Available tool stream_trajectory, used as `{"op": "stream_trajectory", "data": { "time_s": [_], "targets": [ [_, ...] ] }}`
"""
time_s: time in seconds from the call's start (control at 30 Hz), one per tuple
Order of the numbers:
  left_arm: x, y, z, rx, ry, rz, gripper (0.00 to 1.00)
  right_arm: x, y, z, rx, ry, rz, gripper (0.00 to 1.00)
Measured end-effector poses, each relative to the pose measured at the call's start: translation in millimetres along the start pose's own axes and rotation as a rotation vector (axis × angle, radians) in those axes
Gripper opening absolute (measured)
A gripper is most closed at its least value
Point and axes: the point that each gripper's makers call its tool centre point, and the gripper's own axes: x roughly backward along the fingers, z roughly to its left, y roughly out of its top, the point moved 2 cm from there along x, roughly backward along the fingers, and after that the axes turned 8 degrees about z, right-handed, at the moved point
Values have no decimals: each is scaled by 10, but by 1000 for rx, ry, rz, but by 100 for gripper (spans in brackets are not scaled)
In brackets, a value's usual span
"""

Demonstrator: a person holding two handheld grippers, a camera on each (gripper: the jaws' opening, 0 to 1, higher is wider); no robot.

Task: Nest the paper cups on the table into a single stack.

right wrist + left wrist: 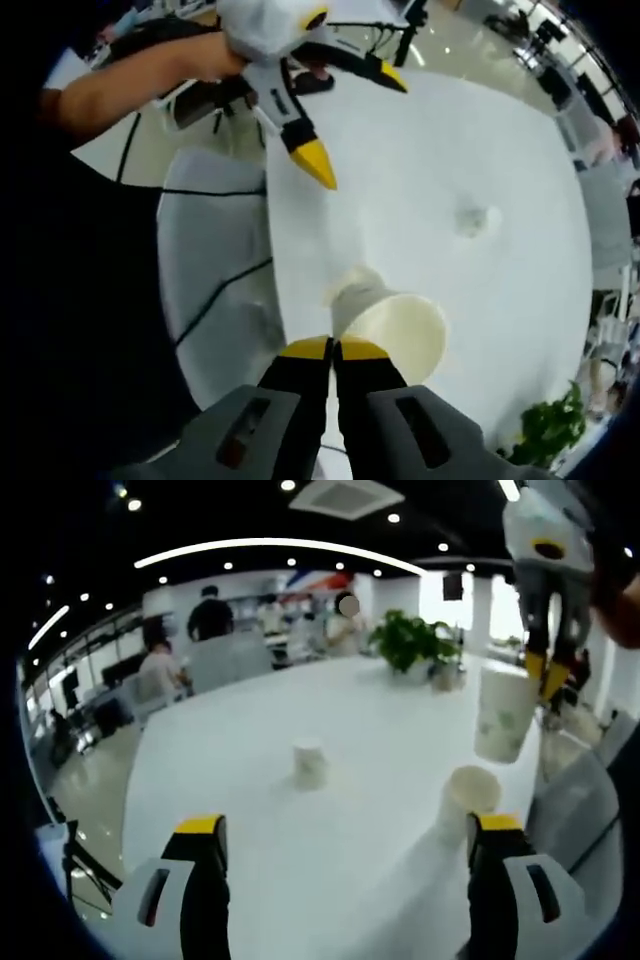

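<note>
Right gripper [334, 349]: jaws closed on rim of paper cup [400, 335], held in the air above table edge. Left gripper [345, 830]: jaws wide apart, holding nothing. Second cup [470, 792]: upright near table [330, 710] edge, below the held cup. Third cup [309, 762]: upside down, mid-table, well apart. Potted plant [408, 640]: far edge.

A held cup [503, 716] is carried above a second cup [468, 798] standing on the table [350, 780] just ahead of the left gripper [350, 845], with a third cup [309, 762] set farther ahead, between its jaws.
</note>
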Motion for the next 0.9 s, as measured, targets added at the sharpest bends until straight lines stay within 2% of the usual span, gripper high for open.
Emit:
{"op": "stream_trajectory", "data": {
  "time_s": [0.37,0.9],
  "targets": [
    [-7,-33,-8,-3,-1,11,97,-172,-4,-17,-12,-1,7,0],
    [-11,-36,14,-10,-3,22,97,-409,92,34,-12,28,12,0]
  ]
}}
